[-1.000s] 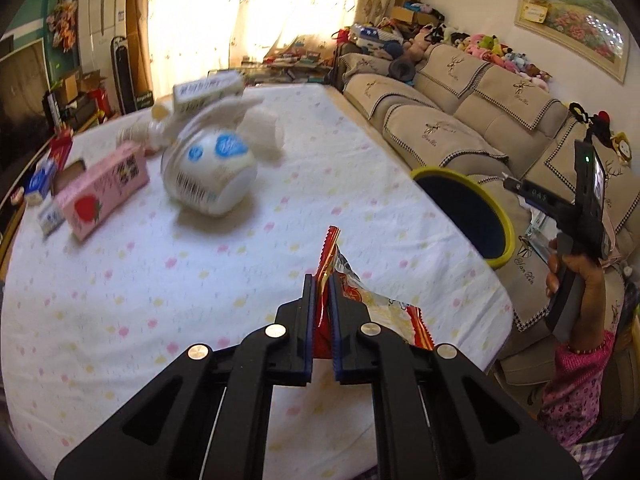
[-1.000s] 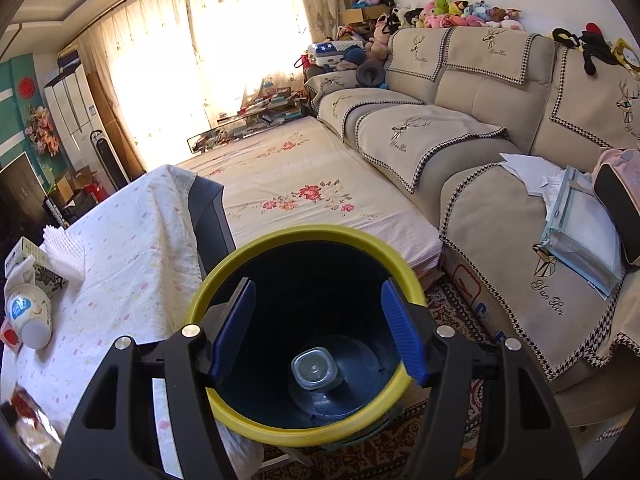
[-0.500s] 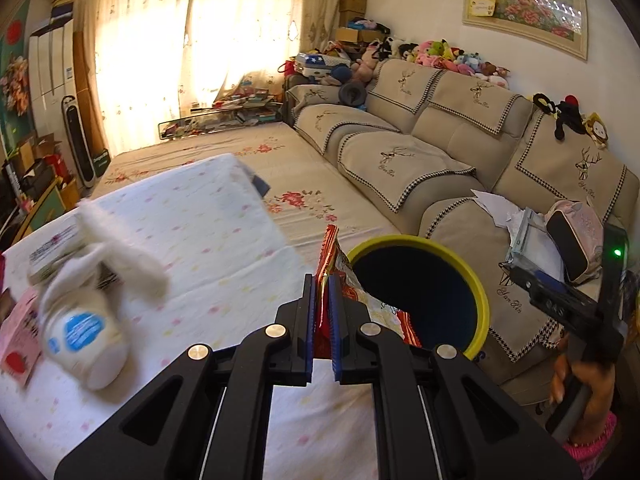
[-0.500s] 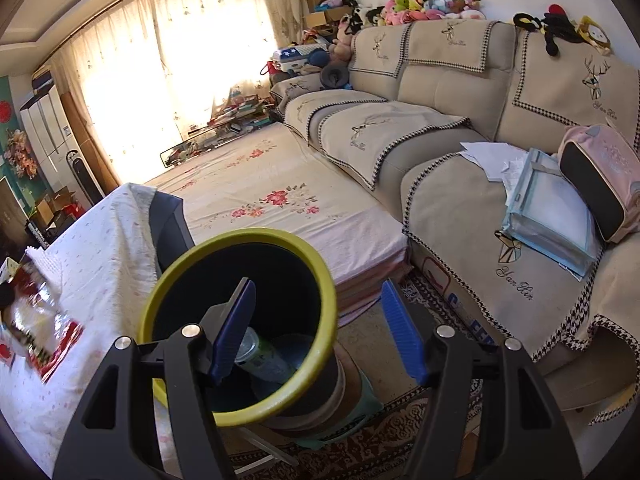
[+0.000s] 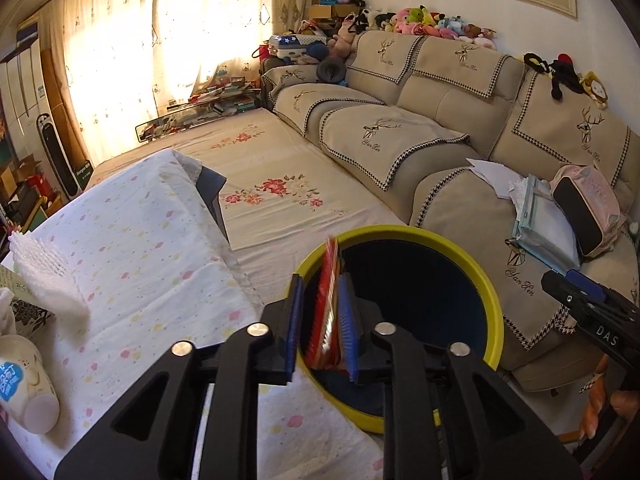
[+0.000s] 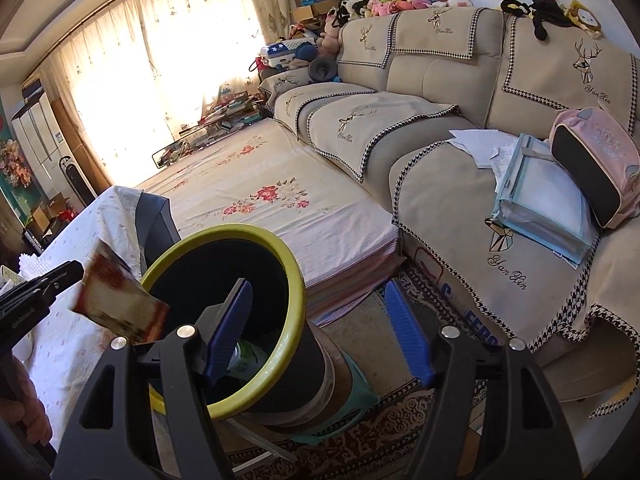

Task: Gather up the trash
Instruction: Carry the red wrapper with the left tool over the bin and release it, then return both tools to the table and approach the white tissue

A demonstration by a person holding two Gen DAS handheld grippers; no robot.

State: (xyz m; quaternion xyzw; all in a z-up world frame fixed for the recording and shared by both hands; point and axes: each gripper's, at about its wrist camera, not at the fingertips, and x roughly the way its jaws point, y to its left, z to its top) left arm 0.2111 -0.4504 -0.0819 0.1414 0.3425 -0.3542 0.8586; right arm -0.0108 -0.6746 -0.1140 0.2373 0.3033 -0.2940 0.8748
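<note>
Left gripper [image 5: 320, 320] is letting go right now: its jaws are opening, the red snack wrapper [image 5: 329, 300] stands on edge in the gap between them, and the pads no longer look pressed on it. A second ago those jaws were clamped tight on that wrapper out over the flowered tablecloth [image 5: 132, 264]; since then the hand has swept across to the yellow-rimmed bin [image 5: 494, 316], so this is the drop, and 1 more piece of trash looks as good as collected. In the right wrist view the wrapper [image 6: 120, 300] hangs blurred just at the near rim of the bin [image 6: 296, 280], not clearly past it, so it could catch the edge or slide back onto the cloth. Right gripper [image 6: 320, 332] is spread wide with nothing between its pads, hovering over the bin's far side. Inside the bin a bottle or can [image 6: 250, 354] already lies at the bottom. Room to move: the table edge sits tight against the bin, the sofa [image 5: 460, 208] is close on the other side, and the 2 grippers are near each other.
</note>
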